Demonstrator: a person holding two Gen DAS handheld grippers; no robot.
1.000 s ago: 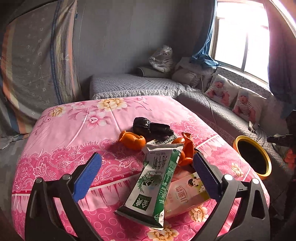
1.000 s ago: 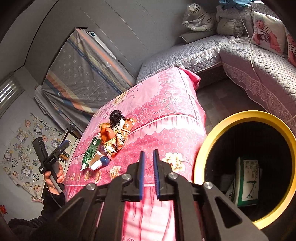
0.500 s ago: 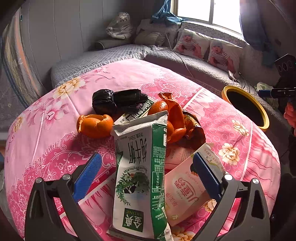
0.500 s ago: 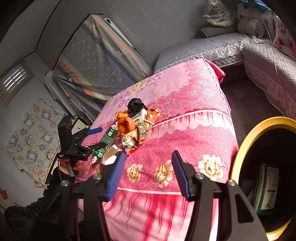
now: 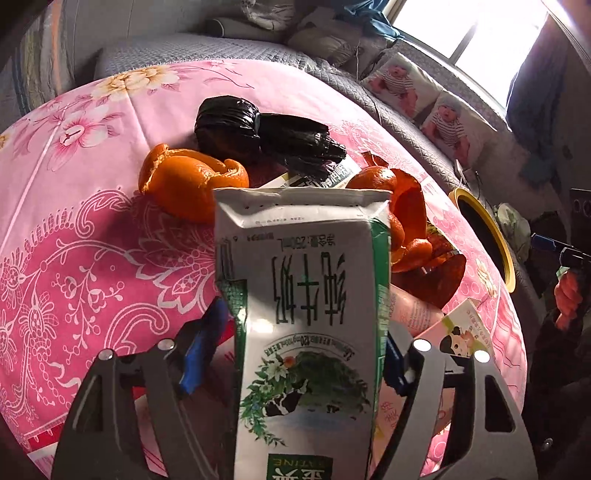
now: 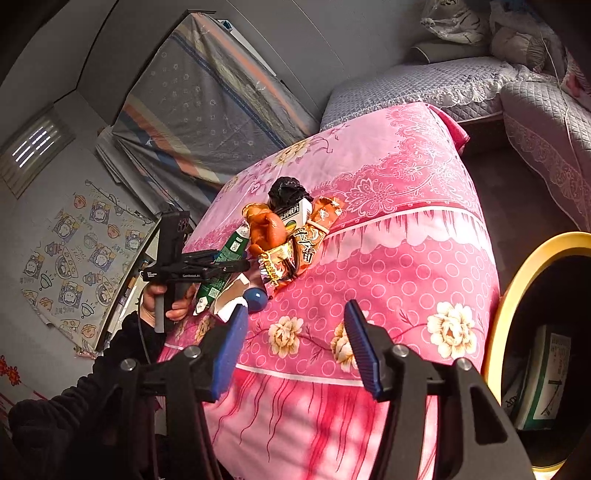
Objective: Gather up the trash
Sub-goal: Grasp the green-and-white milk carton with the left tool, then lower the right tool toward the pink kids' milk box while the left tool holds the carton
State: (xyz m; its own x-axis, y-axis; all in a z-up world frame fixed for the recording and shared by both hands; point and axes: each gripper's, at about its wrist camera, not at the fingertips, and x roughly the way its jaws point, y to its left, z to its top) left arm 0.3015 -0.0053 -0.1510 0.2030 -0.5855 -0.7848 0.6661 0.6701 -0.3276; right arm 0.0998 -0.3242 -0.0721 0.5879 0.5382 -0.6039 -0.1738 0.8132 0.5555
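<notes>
Pink floral bedspread [image 5: 92, 229] carries the trash near its front edge. Left gripper [image 5: 299, 354] straddles the green-and-white milk carton [image 5: 306, 314], contact unclear; right gripper [image 6: 295, 347] hangs wide open, empty, beside the yellow-rimmed bin [image 6: 517, 288].

Daylight blew out window [image 5: 491, 33]; room stayed dim, grey. Soft shadows lay across pink cloth [image 6: 388, 273]. Fisheye bent edges, corners went black.
</notes>
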